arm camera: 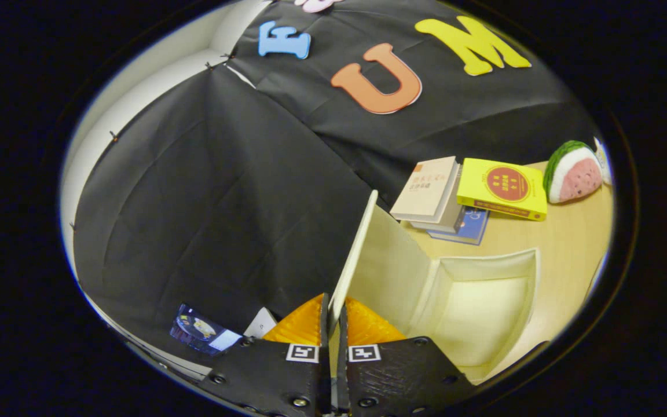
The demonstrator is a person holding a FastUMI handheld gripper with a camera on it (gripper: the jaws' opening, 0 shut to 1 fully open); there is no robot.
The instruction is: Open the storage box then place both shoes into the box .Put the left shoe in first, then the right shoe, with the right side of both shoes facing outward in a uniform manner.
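Note:
A cream storage box (484, 301) sits on the wooden table, its inside showing and nothing lying in it. Its lid (362, 243) stands raised almost upright, hinged at the box's left side. My gripper (333, 315) is shut on the lid's near edge, the thin panel pinched between both fingers (304, 327). The lid runs up and away from the fingertips, and the box's open cavity lies just right of them.
A stack of books (443, 200) lies beyond the box, with a yellow book (504, 188) beside it. A watermelon-slice plush toy (574, 172) sits at the far right. A small blue card (200, 330) and white paper (261, 324) lie left of the fingers.

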